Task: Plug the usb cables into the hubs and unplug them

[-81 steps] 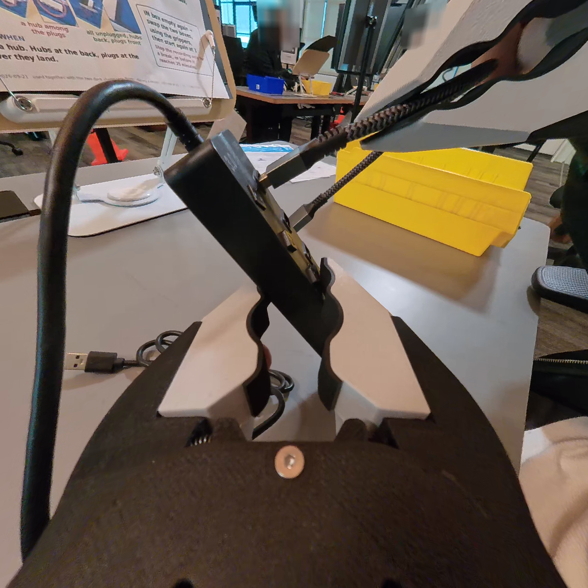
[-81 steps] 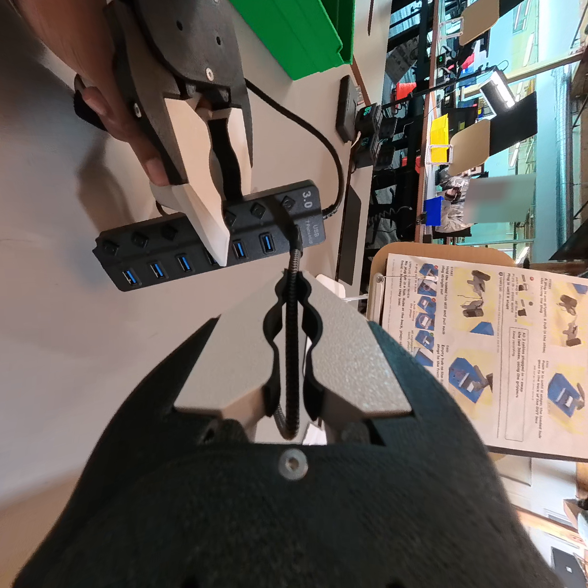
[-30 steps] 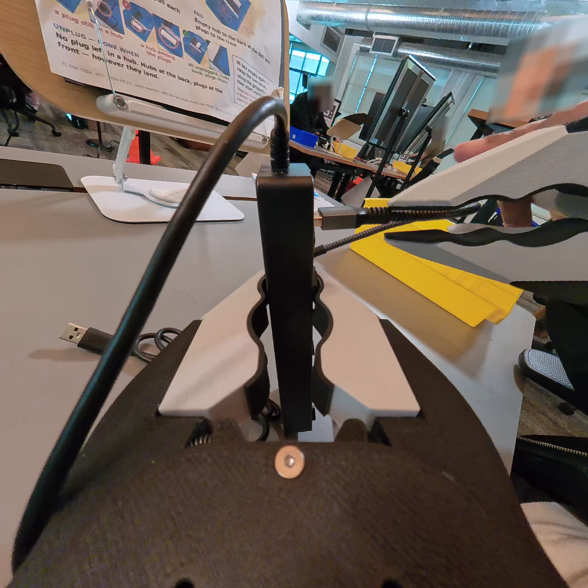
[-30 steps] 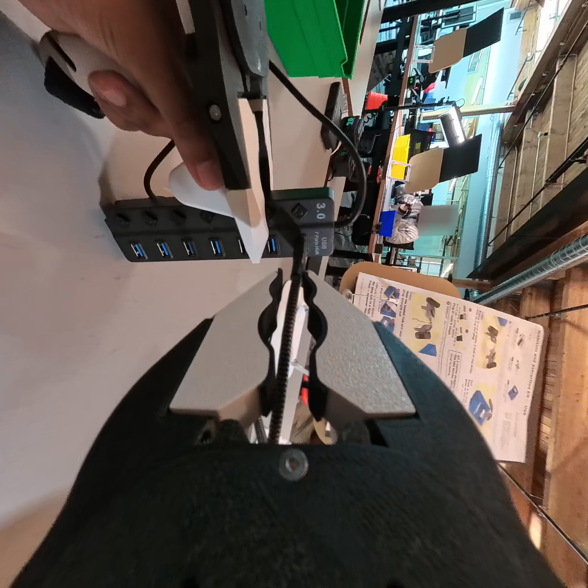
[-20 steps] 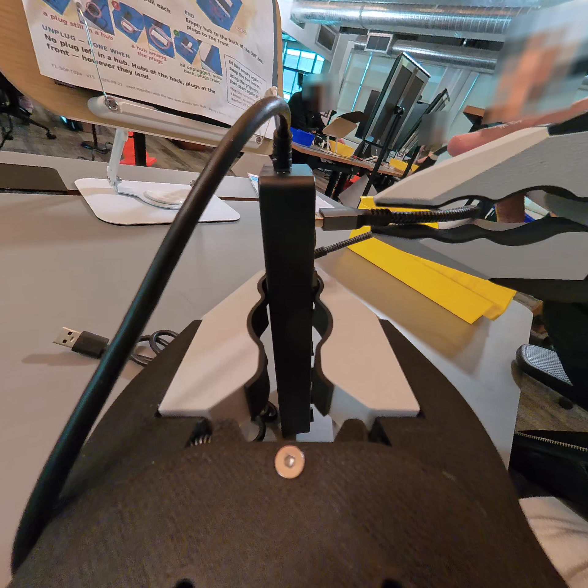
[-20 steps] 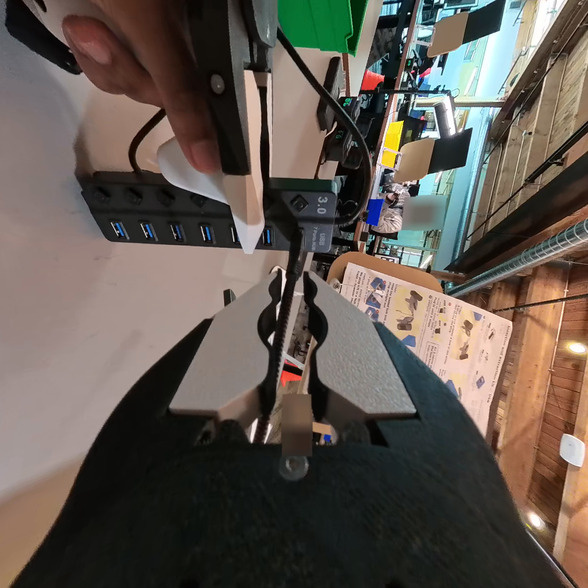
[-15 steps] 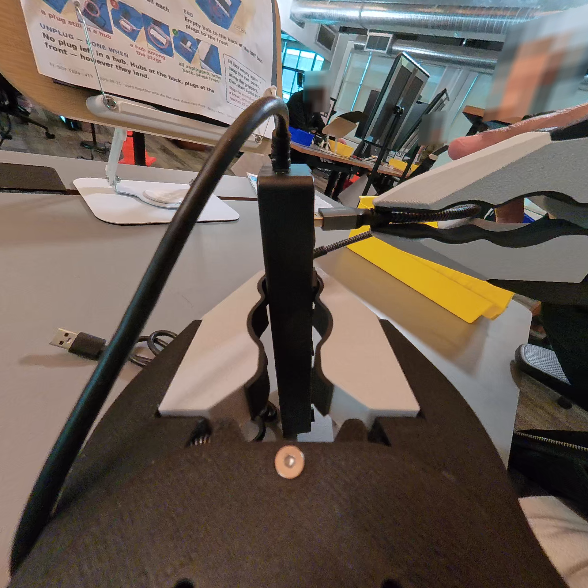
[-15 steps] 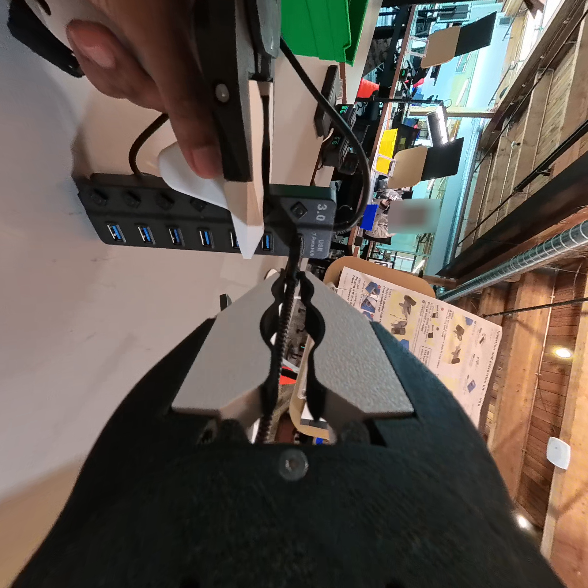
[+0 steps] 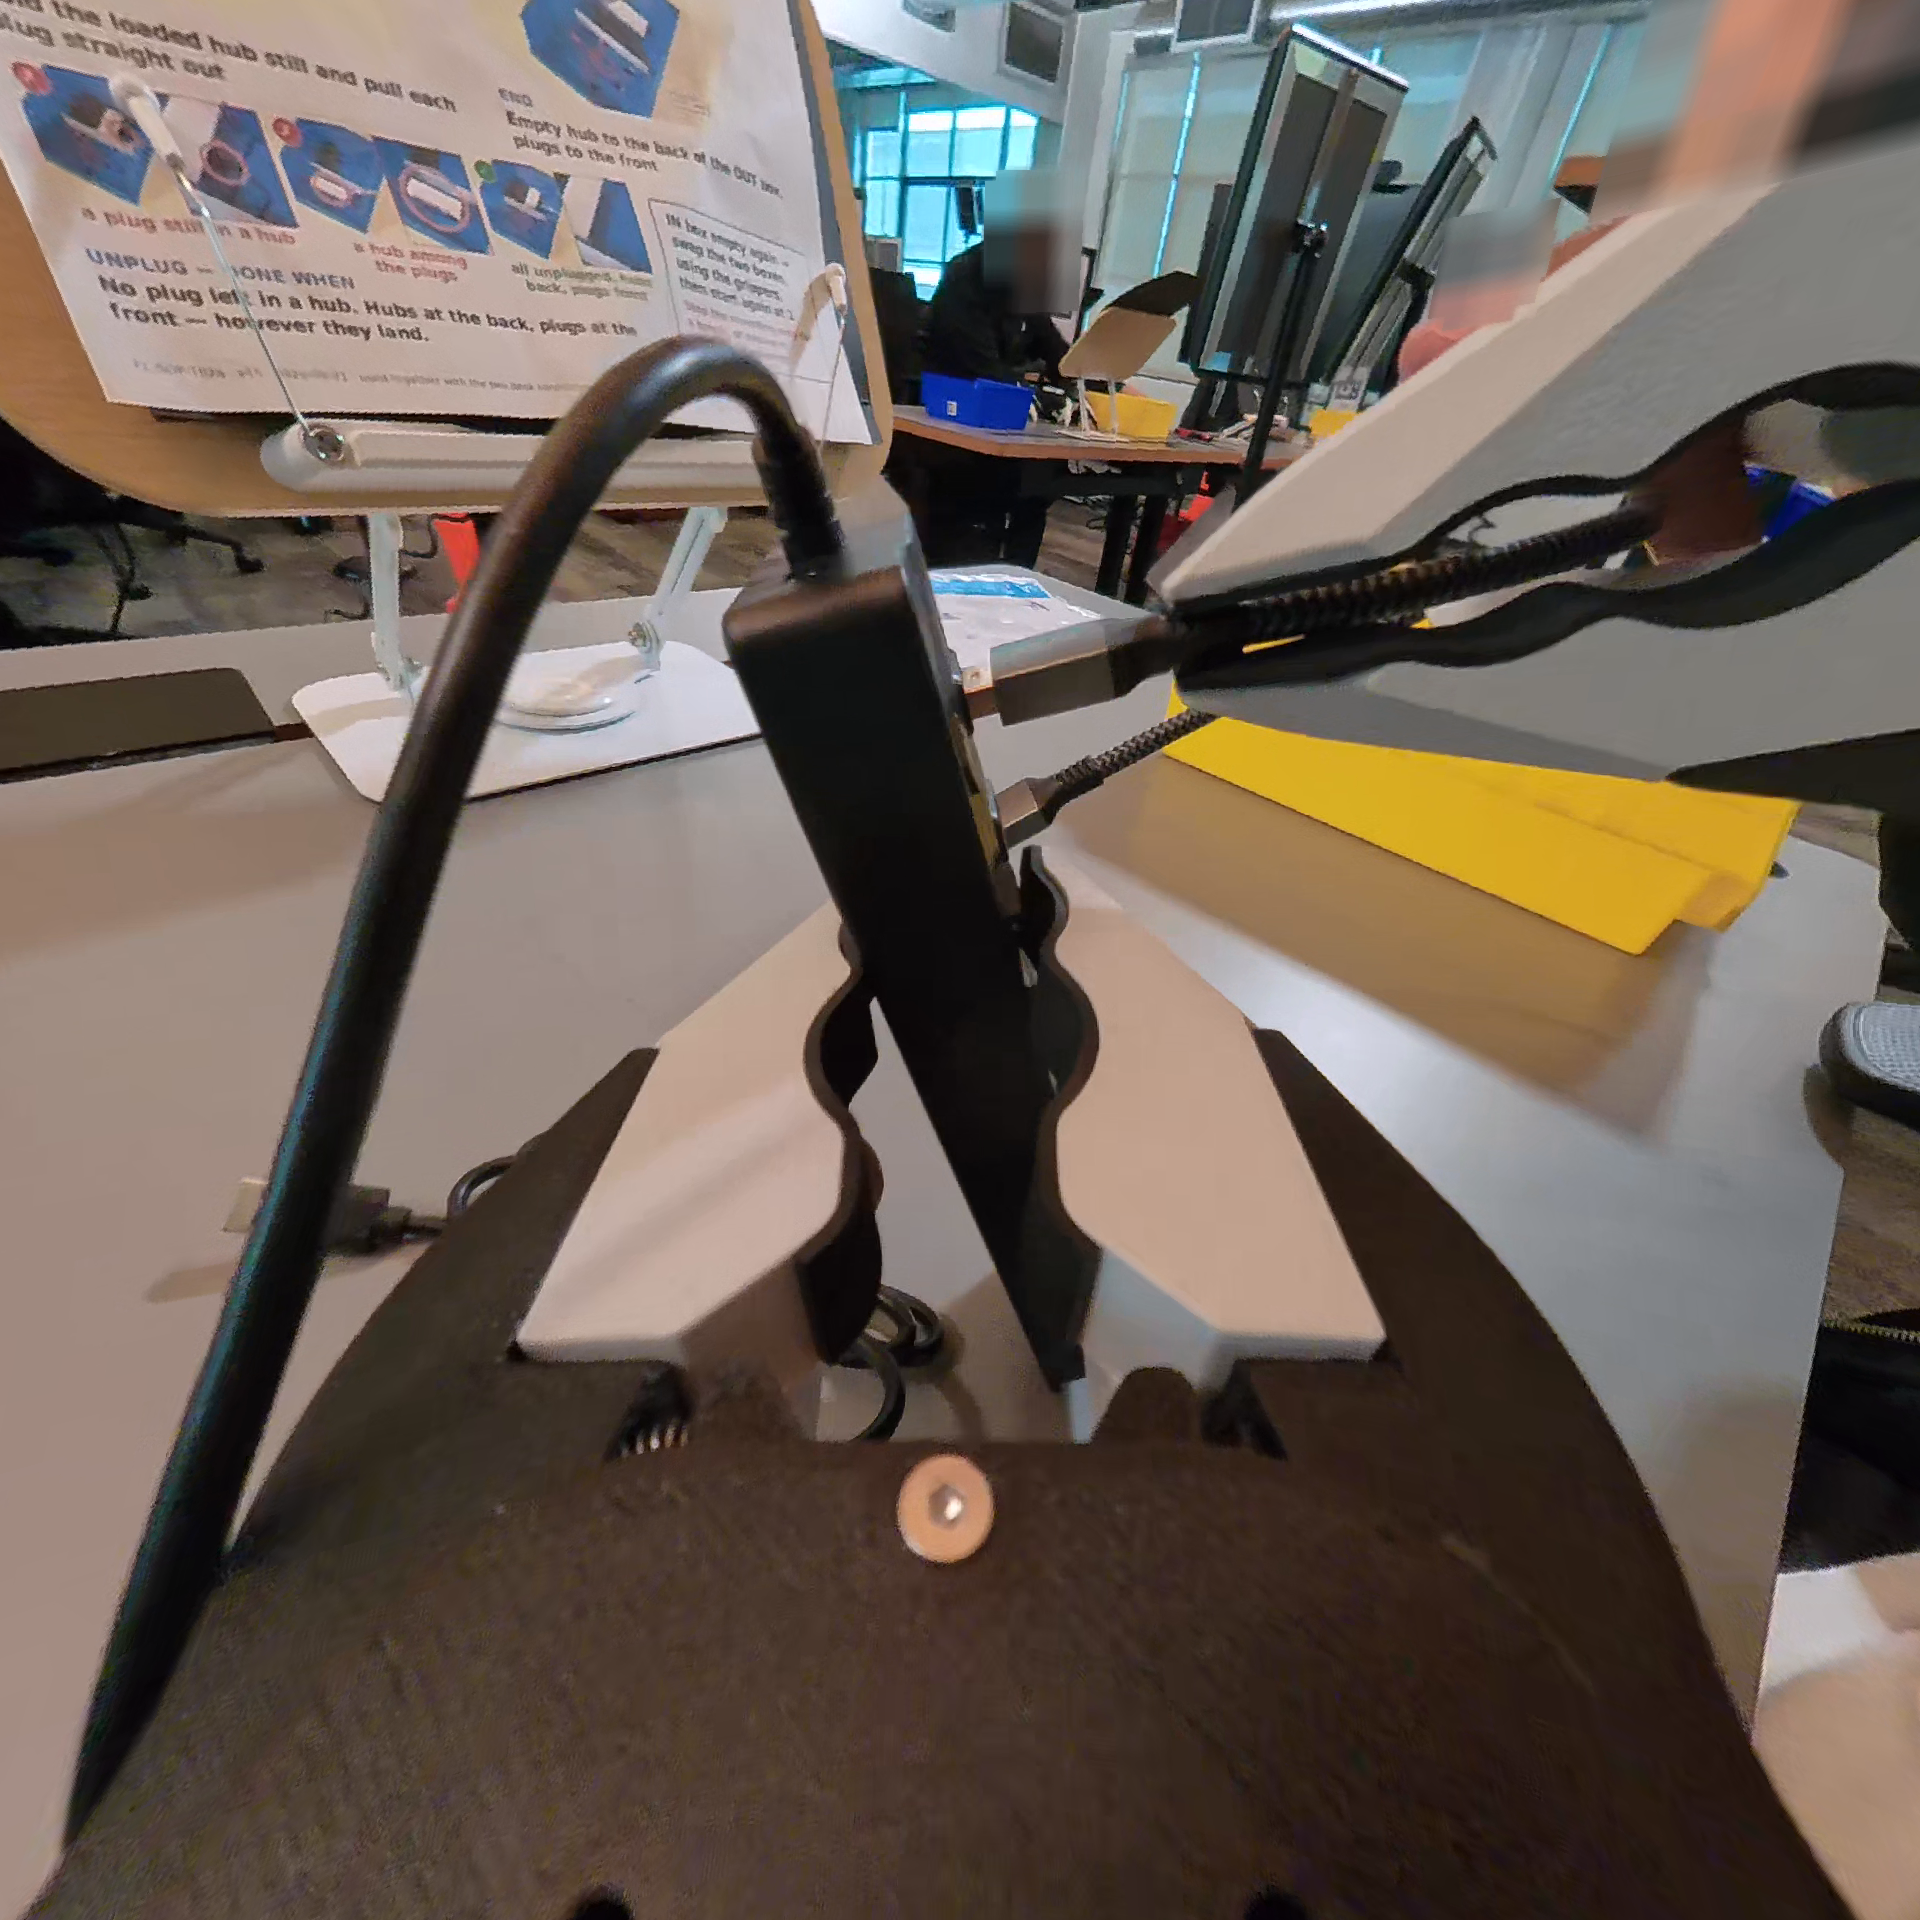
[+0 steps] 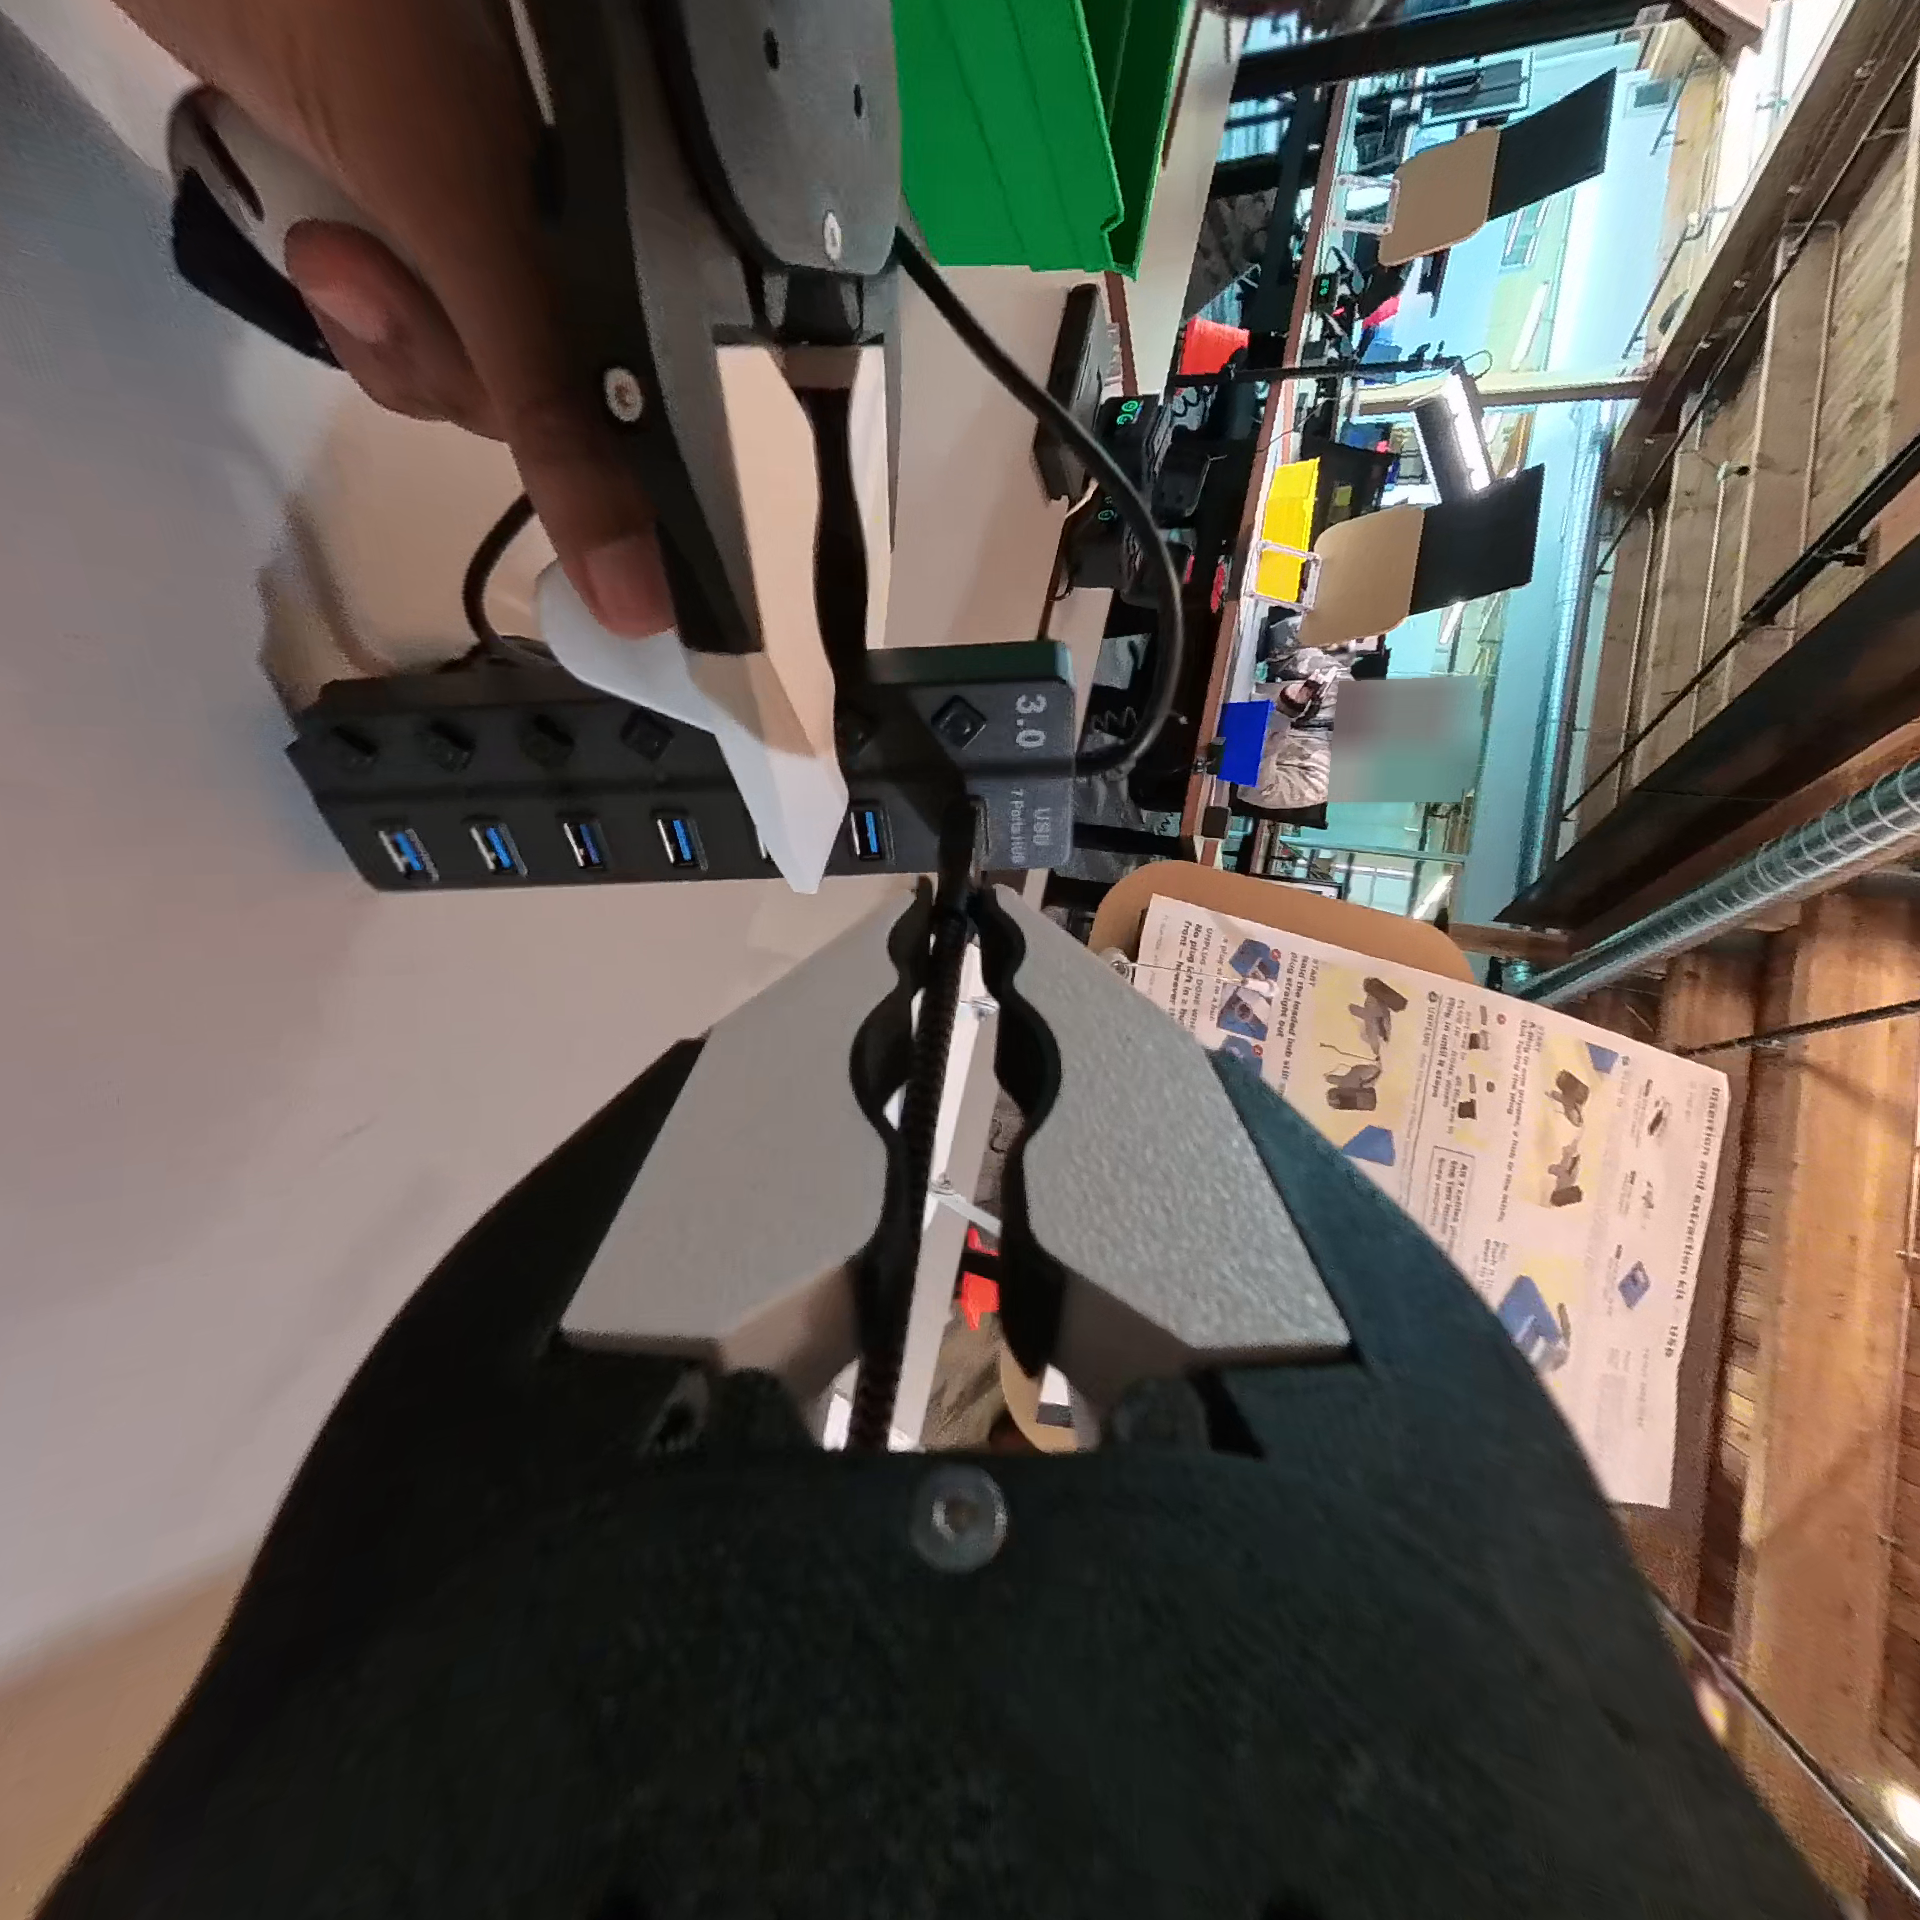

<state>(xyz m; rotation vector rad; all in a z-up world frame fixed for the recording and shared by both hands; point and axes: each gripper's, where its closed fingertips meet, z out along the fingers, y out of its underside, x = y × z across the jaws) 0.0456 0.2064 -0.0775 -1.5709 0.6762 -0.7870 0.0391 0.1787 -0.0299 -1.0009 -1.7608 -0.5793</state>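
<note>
A black USB hub (image 9: 883, 790) stands on end between the fingers of my left gripper (image 9: 945, 894). The jaws are parted a little wider than the hub, which leans to the left inside the gap. My right gripper (image 10: 951, 899) is shut on a braided cable (image 10: 914, 1091) just behind its grey plug (image 9: 1060, 670), which meets the hub's side near the top end. The right gripper shows in the left wrist view (image 9: 1179, 639). A second braided cable (image 9: 1101, 764) sits in a port below. Several blue ports on the hub (image 10: 623, 821) are empty.
The hub's own thick black cable (image 9: 416, 779) arcs left past the camera. A loose USB plug (image 9: 312, 1216) lies on the grey table (image 9: 312, 935). A yellow bin (image 9: 1455, 821) lies at the right, a green bin (image 10: 1018, 125) beyond, and an instruction sheet on a stand (image 9: 416, 208) behind.
My left gripper's jaws have loosened and the hub, upright before, now leans left between them. The right gripper stays shut on the braided cable at the hub. Both views have shifted.
</note>
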